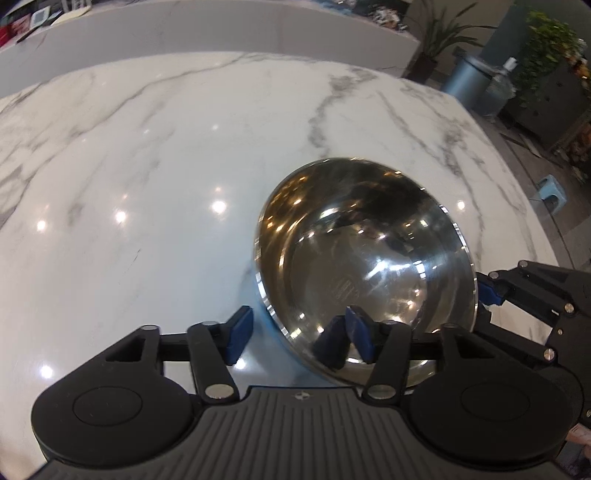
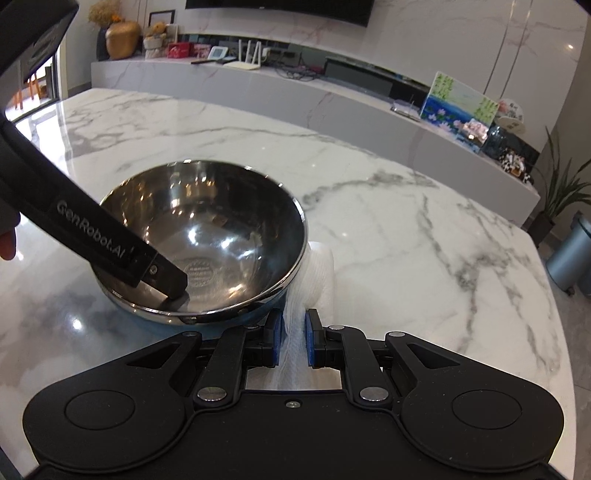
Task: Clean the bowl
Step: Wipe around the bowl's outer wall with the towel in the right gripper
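Note:
A shiny steel bowl stands upright on the white marble table. My left gripper straddles the bowl's near rim. One blue pad sits inside the bowl, and the other stays outside, clear of the wall, so the jaws are open. From the right wrist view its black finger dips into the bowl. My right gripper is shut on a white cloth that touches the bowl's right outer side. Its blue pads show beside the bowl's right rim.
The table edge curves away on the right, with floor beyond. A grey bin, potted plants and a small blue stool stand there. A long marble sideboard runs behind the table. A fingertip shows at far left.

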Demonstrator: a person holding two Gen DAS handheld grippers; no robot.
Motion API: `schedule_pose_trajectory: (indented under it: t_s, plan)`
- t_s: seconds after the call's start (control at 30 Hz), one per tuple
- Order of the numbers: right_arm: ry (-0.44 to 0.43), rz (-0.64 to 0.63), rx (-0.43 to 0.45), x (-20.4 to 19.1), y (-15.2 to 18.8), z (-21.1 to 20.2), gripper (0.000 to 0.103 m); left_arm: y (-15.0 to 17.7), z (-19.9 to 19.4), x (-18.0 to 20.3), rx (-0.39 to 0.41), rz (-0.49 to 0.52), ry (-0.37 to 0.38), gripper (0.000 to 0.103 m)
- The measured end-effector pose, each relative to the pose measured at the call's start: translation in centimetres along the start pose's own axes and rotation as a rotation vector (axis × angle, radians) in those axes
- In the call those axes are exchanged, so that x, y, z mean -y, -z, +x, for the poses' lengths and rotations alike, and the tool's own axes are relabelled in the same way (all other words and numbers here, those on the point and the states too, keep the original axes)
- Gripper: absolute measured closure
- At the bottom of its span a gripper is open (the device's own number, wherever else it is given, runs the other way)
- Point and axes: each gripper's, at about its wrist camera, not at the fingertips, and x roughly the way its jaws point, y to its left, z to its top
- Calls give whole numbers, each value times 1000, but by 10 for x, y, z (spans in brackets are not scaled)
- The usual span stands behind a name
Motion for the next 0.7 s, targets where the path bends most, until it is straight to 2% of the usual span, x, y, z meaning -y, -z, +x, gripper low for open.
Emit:
schedule_pose_trajectory:
  t_s: [0.23,0.43,0.6,0.7]
  plan:
    - [0,-4,-15,-1,0,3,91,2,-2,-5,-25,-41,2,44]
    - [-6,-9,-15,-2,0,2,91,0,-3,0,21,16,8,65]
    - [14,0,10,3,-2,-5,91,-3,-2,1,50,32,5,67]
    - [38,24,63,11,-5,-15,91,-5,-1,2,62,36,6,69]
